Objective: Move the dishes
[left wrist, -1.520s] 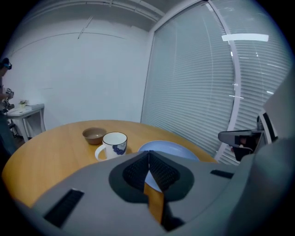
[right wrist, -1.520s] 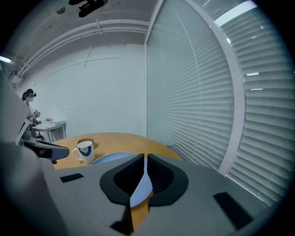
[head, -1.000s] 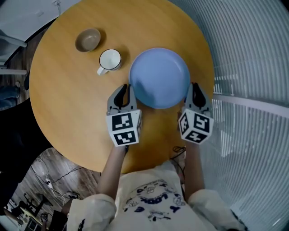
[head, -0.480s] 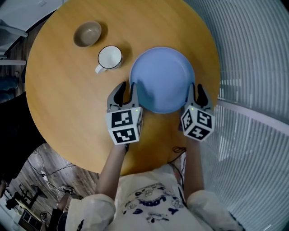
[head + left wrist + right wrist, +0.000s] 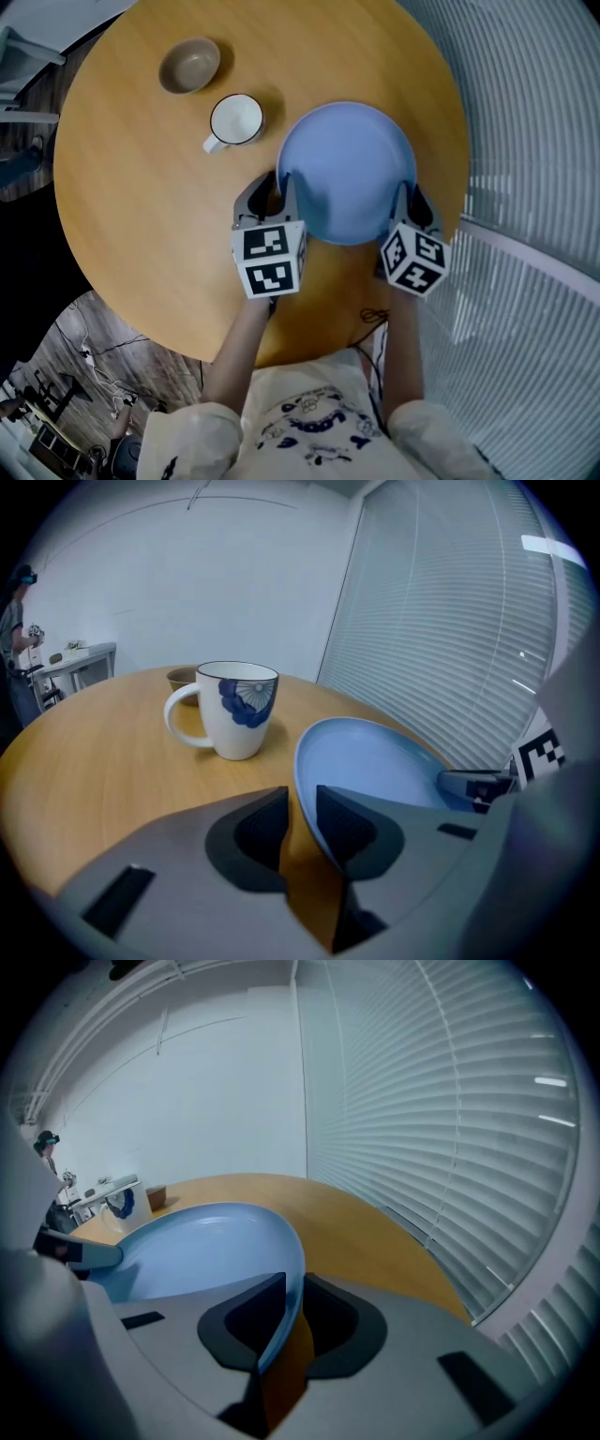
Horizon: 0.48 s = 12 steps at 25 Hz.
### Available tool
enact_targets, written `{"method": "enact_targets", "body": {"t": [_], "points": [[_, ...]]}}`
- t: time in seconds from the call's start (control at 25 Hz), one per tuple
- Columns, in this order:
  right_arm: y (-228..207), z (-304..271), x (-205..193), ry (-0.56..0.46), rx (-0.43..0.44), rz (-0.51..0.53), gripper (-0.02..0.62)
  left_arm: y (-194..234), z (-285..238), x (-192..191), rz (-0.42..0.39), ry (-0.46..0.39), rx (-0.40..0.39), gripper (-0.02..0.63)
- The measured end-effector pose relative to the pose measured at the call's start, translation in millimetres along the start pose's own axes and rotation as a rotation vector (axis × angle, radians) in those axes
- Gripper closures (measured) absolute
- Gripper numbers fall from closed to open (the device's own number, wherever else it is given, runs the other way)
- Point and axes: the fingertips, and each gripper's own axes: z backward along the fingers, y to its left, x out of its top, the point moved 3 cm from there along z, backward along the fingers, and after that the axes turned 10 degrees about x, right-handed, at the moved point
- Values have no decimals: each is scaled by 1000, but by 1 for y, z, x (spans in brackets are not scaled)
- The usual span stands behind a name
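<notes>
A large blue plate [image 5: 347, 173] lies on the right half of the round wooden table [image 5: 141, 216]. My left gripper [image 5: 275, 187] grips the plate's near-left rim and my right gripper [image 5: 410, 199] grips its near-right rim. In the left gripper view the plate [image 5: 375, 761] tilts, and its rim runs between the jaws of the left gripper [image 5: 301, 819], pressed against the right-hand jaw. In the right gripper view the plate's [image 5: 197, 1246] edge fills the narrow gap of the right gripper [image 5: 292, 1321].
A white mug [image 5: 236, 120] with a blue flower [image 5: 234, 710] stands just left of the plate. A small brown bowl [image 5: 189, 64] sits beyond it. Window blinds [image 5: 525, 141] run close along the table's right side. Cables lie on the floor [image 5: 103, 361].
Both grippers have slid forward from beside the plate onto its rim and closed there. The plate has shifted slightly towards me, away from the mug.
</notes>
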Motion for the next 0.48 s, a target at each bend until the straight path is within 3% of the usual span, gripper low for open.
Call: {"method": "enact_targets", "body": {"t": [0.16, 0.48], "points": [[0, 0, 0, -7, 1, 1, 540, -3, -1, -2, -13, 1, 0, 540], [2, 7, 3, -12, 29, -37, 554, 0, 2, 0, 65, 16, 27, 568]]}}
